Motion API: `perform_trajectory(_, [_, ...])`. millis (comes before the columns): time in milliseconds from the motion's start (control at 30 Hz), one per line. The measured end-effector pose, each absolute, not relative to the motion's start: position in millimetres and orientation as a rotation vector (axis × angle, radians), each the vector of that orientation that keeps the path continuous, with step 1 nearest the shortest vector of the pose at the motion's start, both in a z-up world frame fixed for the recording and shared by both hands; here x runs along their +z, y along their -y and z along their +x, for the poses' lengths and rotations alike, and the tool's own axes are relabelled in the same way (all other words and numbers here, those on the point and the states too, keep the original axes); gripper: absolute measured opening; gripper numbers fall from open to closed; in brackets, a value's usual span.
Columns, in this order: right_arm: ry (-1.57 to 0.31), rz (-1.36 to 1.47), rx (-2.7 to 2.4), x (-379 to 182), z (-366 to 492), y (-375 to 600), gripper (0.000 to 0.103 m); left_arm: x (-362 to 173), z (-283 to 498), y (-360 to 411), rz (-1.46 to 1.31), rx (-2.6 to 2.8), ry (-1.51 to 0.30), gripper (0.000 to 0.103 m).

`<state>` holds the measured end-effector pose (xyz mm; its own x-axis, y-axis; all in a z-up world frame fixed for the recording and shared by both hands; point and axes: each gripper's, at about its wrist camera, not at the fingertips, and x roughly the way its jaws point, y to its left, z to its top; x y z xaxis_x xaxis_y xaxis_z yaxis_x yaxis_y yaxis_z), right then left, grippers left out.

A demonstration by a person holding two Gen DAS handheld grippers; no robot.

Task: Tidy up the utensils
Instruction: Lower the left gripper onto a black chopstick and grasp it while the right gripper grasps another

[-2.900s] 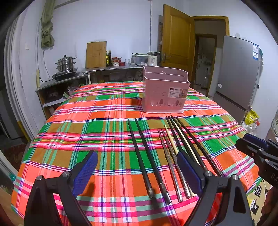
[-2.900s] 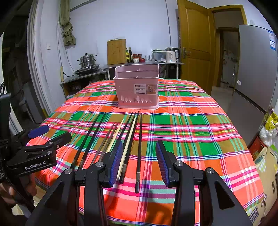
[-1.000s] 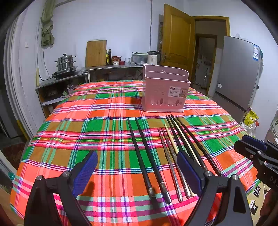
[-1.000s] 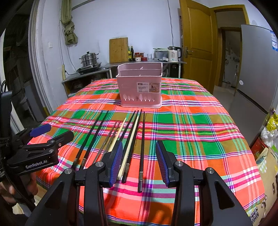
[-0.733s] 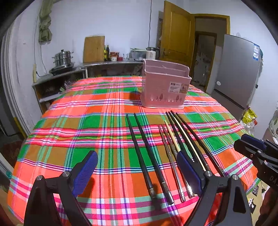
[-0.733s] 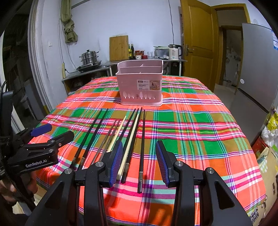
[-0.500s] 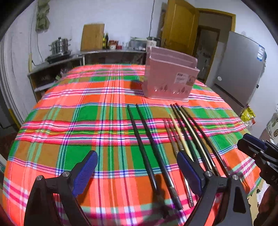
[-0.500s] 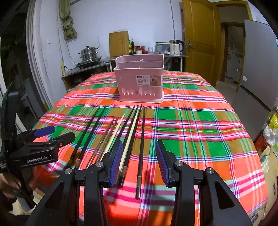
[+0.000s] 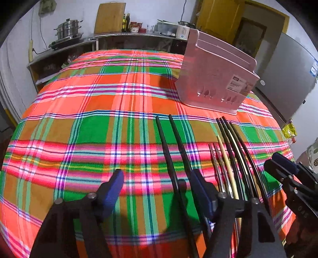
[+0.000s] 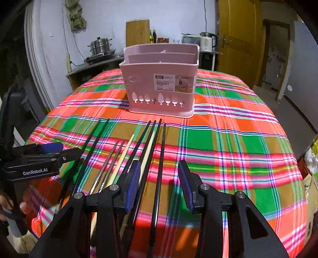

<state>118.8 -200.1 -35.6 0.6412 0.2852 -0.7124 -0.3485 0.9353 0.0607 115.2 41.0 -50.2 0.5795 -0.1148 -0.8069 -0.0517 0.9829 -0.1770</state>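
Observation:
Several chopsticks lie side by side on the plaid tablecloth (image 9: 79, 127), in front of a pink utensil basket (image 9: 214, 79) (image 10: 161, 83). My left gripper (image 9: 159, 186) tilts down over the leftmost black chopstick pair (image 9: 169, 146). Its jaws are closing with that pair between the blue pads, which do not press on it. A metal pair (image 9: 216, 164), a pale wooden chopstick (image 9: 226, 158) and more black ones (image 9: 238, 150) lie to the right. My right gripper (image 10: 159, 184) is open low over the rightmost black chopstick (image 10: 161, 158), which runs between its fingers. Each gripper shows in the other's view: the right gripper (image 9: 288, 174) and the left gripper (image 10: 45, 152).
Behind the table stands a counter (image 9: 111, 35) with a steel pot (image 9: 68, 27), a cutting board (image 9: 109, 17), bottles and a kettle (image 10: 206, 41). A grey fridge (image 9: 286, 75) and a yellow door (image 10: 234, 39) are at the right. A person's fingers (image 10: 21, 206) hold the left gripper's handle.
My left gripper has moved forward and tipped down toward the cloth, and its jaws have narrowed around the black pair. The right gripper has come closer to the basket.

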Motion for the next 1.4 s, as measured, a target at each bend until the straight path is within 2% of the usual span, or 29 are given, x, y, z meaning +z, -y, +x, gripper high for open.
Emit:
perform_trajectory(133, [-0.828,-0.086,0.365,-43.6,133.4,197.4,0.034,-52.3,126.5,-39.9,-0.187,-0.038,-0.973,0.054])
perform_trajectory(267, [-0.855,-0.078,0.365,-50.1,145.9,195.9,0.031,-52.8,134.1,-39.0,-0.178,-0.038,-0.981,0.048])
perform_trajectory(433, [-0.893,-0.082,0.367,-58.5,160.6,191.8,0.023,-53.6,142.8,-35.2,-0.136,-0.019,-0.981,0.041])
perform_trajectory(700, [-0.931,-0.106,0.362,-64.8,177.2,183.8,0.020,-55.1,154.8,-23.5,-0.042,0.015,-0.991,0.039])
perform_trajectory(767, [-0.940,-0.115,0.361,-64.4,180.3,181.0,0.017,-54.8,156.9,-22.7,-0.040,0.008,-0.994,0.033])
perform_trajectory(833, [-0.951,-0.110,0.367,-63.9,184.0,180.0,0.007,-53.6,159.3,-22.8,-0.040,0.000,-1.000,0.012])
perform_trajectory(867, [-0.956,-0.102,0.370,-63.6,185.3,180.4,0.007,-53.1,160.7,-23.0,-0.045,-0.007,-1.005,0.009])
perform_trajectory(1167, [-0.949,-0.037,0.392,-52.3,183.7,190.3,0.005,-47.1,163.4,-33.0,-0.137,-0.061,-1.027,0.005])
perform_trajectory(1400, [-0.905,0.003,0.416,-29.1,181.8,195.8,0.005,-18.2,157.5,-32.2,-0.145,-0.112,-0.977,0.005])
